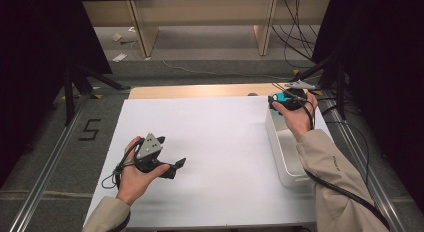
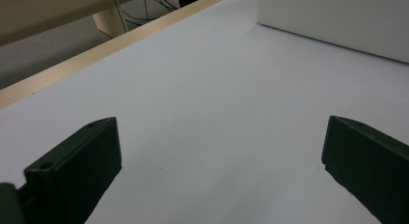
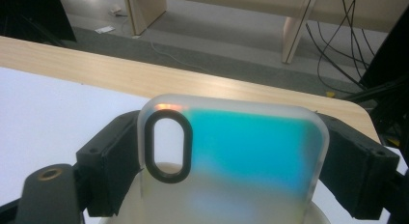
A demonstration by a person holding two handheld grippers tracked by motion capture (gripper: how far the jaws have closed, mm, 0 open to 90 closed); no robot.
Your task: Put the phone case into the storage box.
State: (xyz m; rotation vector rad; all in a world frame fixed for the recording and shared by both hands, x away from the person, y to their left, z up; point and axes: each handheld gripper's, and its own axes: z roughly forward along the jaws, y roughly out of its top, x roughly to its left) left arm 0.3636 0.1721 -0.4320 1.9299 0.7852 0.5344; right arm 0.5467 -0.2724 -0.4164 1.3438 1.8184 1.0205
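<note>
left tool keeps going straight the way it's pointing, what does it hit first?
Probably the white bin. The left tool, jaws open, points low across the bare white table sheet toward the bin's side wall, nothing between. Depth is unclear; if tilted slightly down, it could scrape the sheet first.

Translucent teal phone case [image 3: 231,161] upright, clamped in right claw [image 3: 231,166].

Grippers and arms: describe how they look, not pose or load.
Both are black two-jaw tools. The left gripper carries a grey three-cornered plate, as does the right gripper. A black cable trails along the beige sleeve. The jaws are blocky, with small screw holes.
</note>
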